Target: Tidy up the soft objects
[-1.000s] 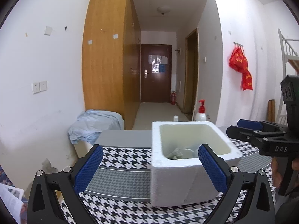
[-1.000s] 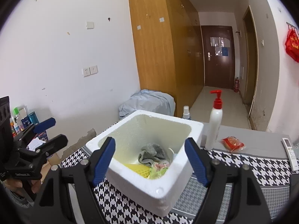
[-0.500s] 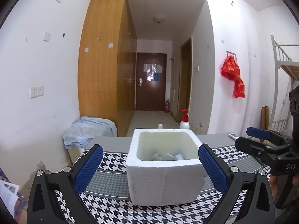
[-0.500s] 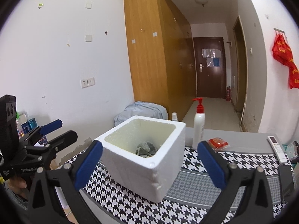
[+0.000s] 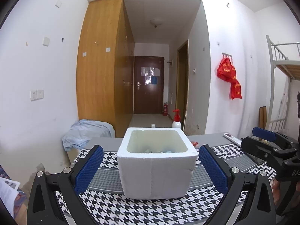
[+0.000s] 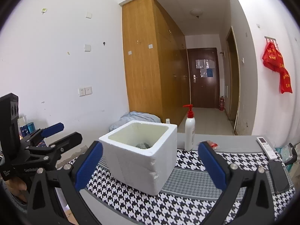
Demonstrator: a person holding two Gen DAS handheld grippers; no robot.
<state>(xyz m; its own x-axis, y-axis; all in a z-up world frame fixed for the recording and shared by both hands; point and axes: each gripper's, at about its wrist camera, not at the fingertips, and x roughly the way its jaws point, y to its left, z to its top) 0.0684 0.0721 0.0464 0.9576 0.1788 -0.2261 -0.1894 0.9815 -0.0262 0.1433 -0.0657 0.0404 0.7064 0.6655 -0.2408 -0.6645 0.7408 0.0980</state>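
Left wrist view: the left claw [image 5: 151, 166] is spread wide and holds nothing, its blue pads [image 5: 88, 168] standing on either side of the white foam box [image 5: 156, 170] without touching it. The box sits upright on the houndstooth cloth [image 5: 116, 210] that covers the worktop [image 5: 106, 142], just ahead of the claw and centred between its fingers. Inside, only the tops of some soft items [image 5: 150, 151] peek over the near wall; what they are cannot be told. The right claw [image 5: 262, 140] reaches in from the right edge, well apart from the box; from this side I cannot tell its gap. A red-capped pump bottle [image 5: 176, 121] stands behind the box.

Right wrist view: the right claw [image 6: 150, 166] is likewise released and empty, the foam box [image 6: 140, 155] resting ahead between its pads, a little left of centre. A grey cloth [image 6: 142, 145] lies at the bottom of the box. The pump bottle [image 6: 189, 129] stands just beside the box's right wall. A remote control [image 6: 266, 147] and a dark phone [image 6: 277, 176] lie at the worktop's right side. The left claw [image 6: 61, 133] shows at the left, parted, beyond the cloth's edge.
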